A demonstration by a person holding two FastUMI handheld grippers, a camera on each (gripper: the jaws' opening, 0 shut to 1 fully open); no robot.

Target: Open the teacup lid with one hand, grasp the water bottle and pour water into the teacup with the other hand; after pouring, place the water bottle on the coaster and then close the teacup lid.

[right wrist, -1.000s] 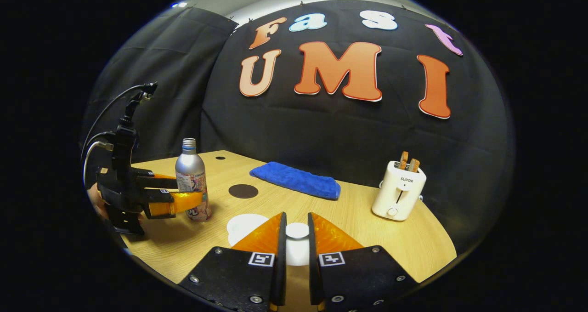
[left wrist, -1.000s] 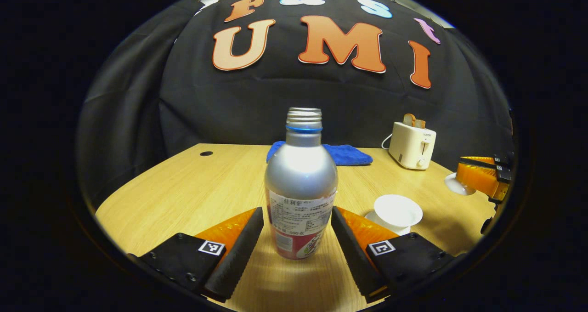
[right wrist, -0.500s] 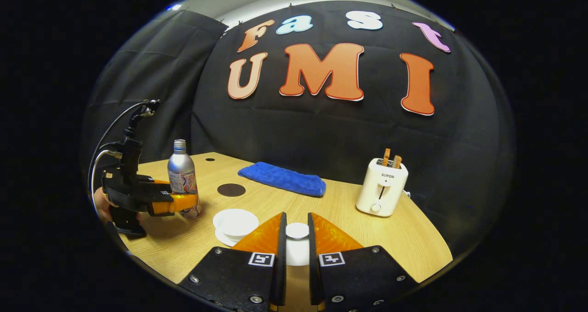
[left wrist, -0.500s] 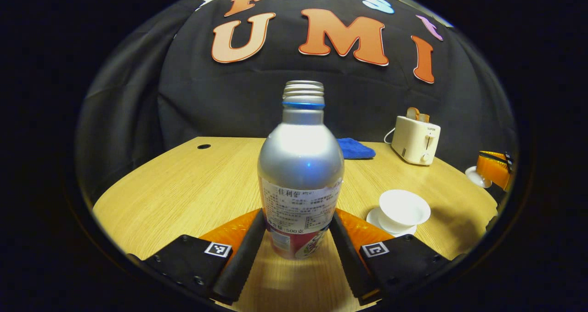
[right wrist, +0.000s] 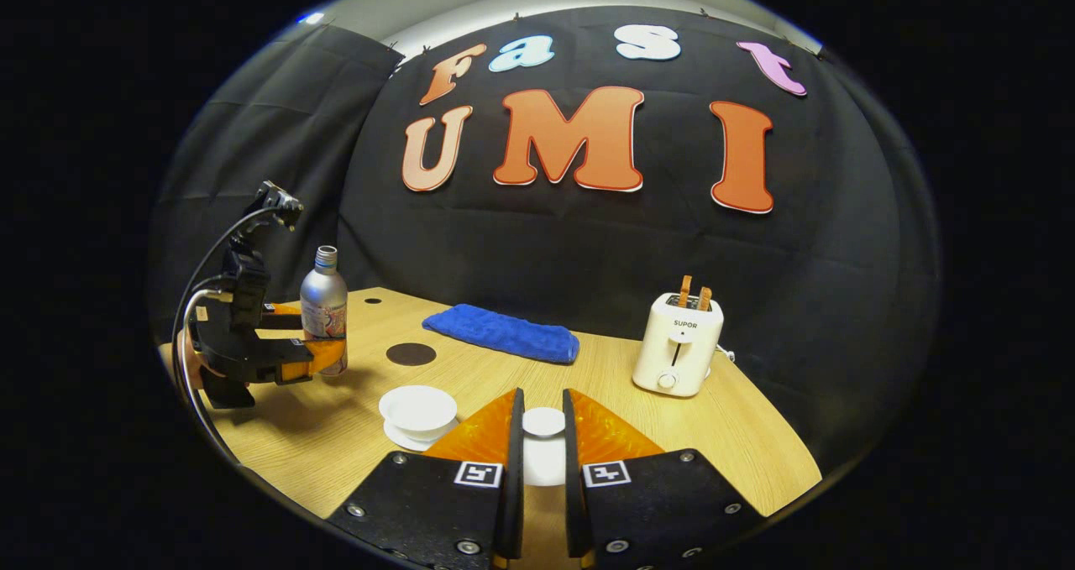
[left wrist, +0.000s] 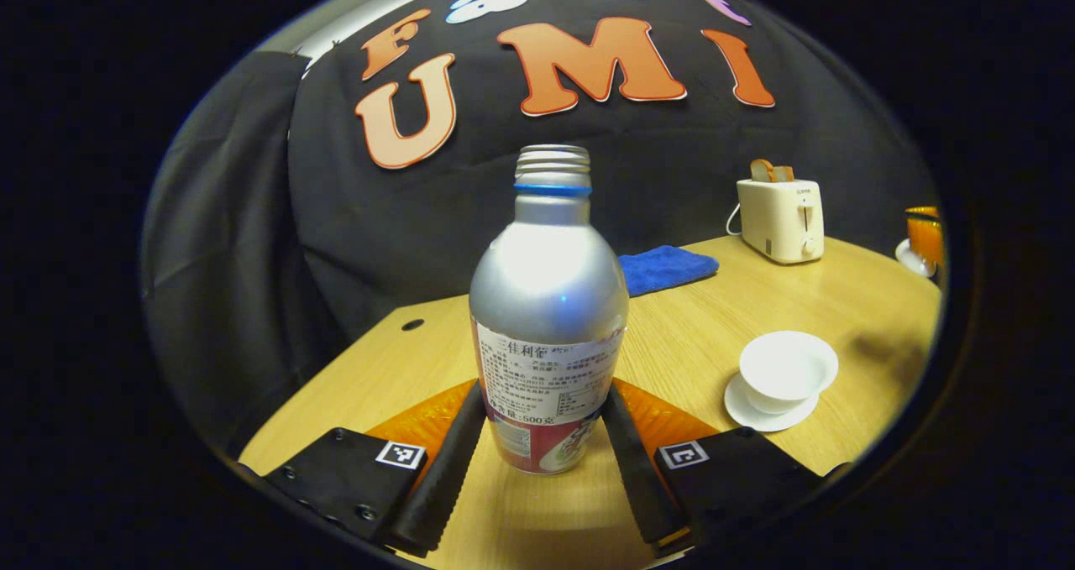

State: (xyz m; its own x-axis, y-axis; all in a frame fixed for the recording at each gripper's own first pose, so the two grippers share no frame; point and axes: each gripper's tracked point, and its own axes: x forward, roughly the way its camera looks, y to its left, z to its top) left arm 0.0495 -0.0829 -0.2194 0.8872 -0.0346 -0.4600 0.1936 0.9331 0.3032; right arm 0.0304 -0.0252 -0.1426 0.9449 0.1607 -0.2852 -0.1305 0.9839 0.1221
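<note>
A silver water bottle (left wrist: 547, 318) with no cap stands upright between my left gripper's (left wrist: 544, 436) fingers, which press on its lower label from both sides. In the right gripper view the bottle (right wrist: 324, 305) and the left gripper (right wrist: 312, 358) are at the far left, seemingly just above the table. The white teacup (left wrist: 788, 368) sits uncovered on its saucer, right of the bottle. My right gripper (right wrist: 538, 444) is shut on the white lid's knob (right wrist: 543, 423), held above the table right of the teacup (right wrist: 417, 408). A dark round coaster (right wrist: 411, 354) lies behind the cup.
A blue cloth (right wrist: 501, 333) lies at the back of the wooden table (right wrist: 714, 436), and a cream toaster (right wrist: 677, 345) with bread in it stands at the back right. A person's hand (right wrist: 176, 360) holds the left gripper near the table's left edge.
My left gripper's fingers closed onto the bottle, then the view tilted as the bottle rose a little. The right gripper drew away from the teacup with the lid.
</note>
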